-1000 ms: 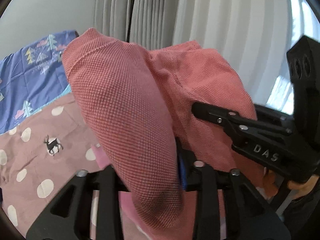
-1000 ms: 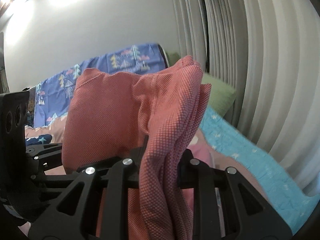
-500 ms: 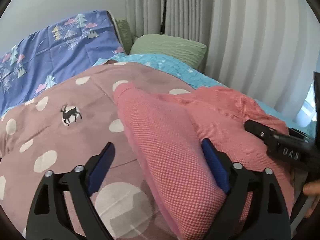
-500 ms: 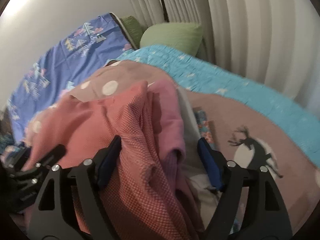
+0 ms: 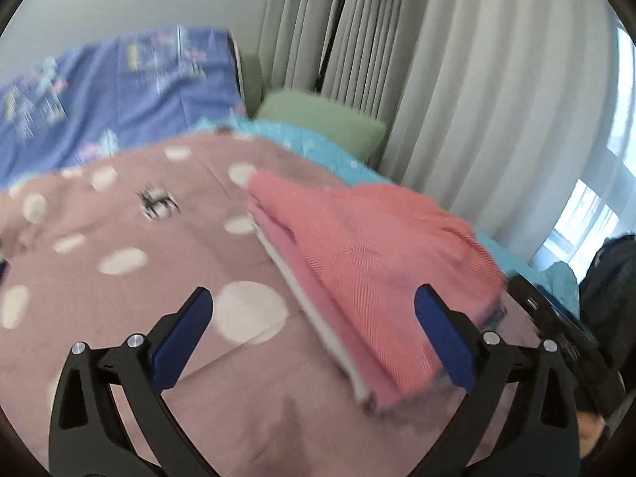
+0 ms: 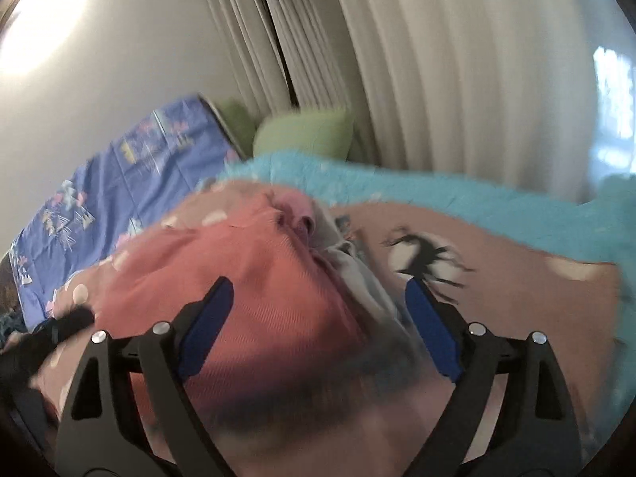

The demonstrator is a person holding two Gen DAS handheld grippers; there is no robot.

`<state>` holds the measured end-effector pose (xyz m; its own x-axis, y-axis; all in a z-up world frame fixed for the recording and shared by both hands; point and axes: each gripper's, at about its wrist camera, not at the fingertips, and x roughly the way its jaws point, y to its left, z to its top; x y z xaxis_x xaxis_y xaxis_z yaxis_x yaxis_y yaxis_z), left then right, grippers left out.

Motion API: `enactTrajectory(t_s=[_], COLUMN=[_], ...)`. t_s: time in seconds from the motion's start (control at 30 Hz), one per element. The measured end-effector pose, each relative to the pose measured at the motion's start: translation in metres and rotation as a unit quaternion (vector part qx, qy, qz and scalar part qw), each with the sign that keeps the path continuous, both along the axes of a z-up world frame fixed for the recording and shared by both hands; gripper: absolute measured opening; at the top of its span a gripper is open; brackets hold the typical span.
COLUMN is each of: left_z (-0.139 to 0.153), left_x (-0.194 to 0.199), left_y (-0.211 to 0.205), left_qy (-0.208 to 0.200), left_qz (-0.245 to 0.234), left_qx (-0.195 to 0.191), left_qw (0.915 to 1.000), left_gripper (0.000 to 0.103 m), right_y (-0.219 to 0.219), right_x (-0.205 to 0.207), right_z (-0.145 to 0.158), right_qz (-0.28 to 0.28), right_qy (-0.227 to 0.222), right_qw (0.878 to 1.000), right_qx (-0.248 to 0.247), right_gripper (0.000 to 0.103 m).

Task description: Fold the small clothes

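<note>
My left gripper [image 5: 314,332] stands with its blue-padded jaws wide apart, having just been opening; nothing is pressed between the pads. Its right pad sits against the near edge of the folded coral-red waffle-knit garment [image 5: 369,254], but the left pad is well clear of it, over bare cover.

My right gripper [image 6: 318,330] is likewise spread wide, its jaws having just been opening. The same coral-red garment [image 6: 254,278] lies below and between its fingers, not gripped by either pad.

The garment rests on top of a small stack of folded clothes: a pink piece [image 5: 318,290] directly under it and a white layer [image 5: 306,298] below that, their edges showing stepped along the left side in the left wrist view. In the right wrist view a pink fold [image 6: 298,214] and pale grey cloth [image 6: 357,274] show at the far and right side of the stack.

The stack lies on the dusty-pink bed cover with white dots and black deer prints [image 5: 119,238]. Beyond it run a turquoise blanket [image 6: 437,190], a green pillow [image 5: 326,123] and a blue patterned sheet [image 5: 119,91], with pale pleated curtains [image 5: 457,79] behind. Both views are blurred.
</note>
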<state>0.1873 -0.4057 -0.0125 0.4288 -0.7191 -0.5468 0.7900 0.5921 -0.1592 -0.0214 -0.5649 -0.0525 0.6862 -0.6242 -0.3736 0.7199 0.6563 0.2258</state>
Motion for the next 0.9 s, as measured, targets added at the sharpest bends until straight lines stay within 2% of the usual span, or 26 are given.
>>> enactTrajectory(t_s=[0.07,0.17,0.2,0.27,0.4,0.53,0.77,0.9], left_z=[0.009,0.016,0.018,0.024,0.041,0.054,0.059,0.057], left_x=[-0.020,-0.052,-0.063,-0.087,-0.131,-0.166,-0.192,-0.198], left_y=[0.025,0.049,0.057,0.073,0.103,0.132,0.170,0.185], left_qy=[-0.025,-0.055,-0.061,-0.076,-0.124,-0.168,-0.156,-0.153], left_qz=[-0.004,-0.001,-0.004,-0.009,-0.016,-0.002,0.019,0.033], left_qx=[-0.005,0.010,0.013,0.017,0.007,-0.018,-0.034,-0.032], left_qw=[0.9997,0.9985,0.9980,0.9969,0.9921,0.9856,0.9870,0.9872], left_gripper=[0.102,0.102,0.102,0.102,0.102,0.102,0.102,0.102], right_y=[0.038,0.087,0.100,0.124,0.157,0.186,0.229,0.235], right_x=[-0.017,-0.025,-0.028,-0.036,-0.061,-0.080,-0.097,-0.106], right_z=[0.005,0.011,0.013,0.025,0.051,0.071,0.083,0.079], right_qz=[-0.012,-0.057,-0.075,-0.076,-0.047,-0.042,-0.042,-0.030], right_qy=[0.025,0.099,0.109,0.097,0.057,0.045,0.074,0.069], right_qw=[0.998,0.985,0.980,0.977,0.983,0.982,0.983,0.988], right_qx=[-0.053,-0.130,-0.150,-0.175,-0.166,-0.177,-0.163,-0.135], right_gripper=[0.101,0.101,0.101,0.101,0.101,0.101,0.101,0.101])
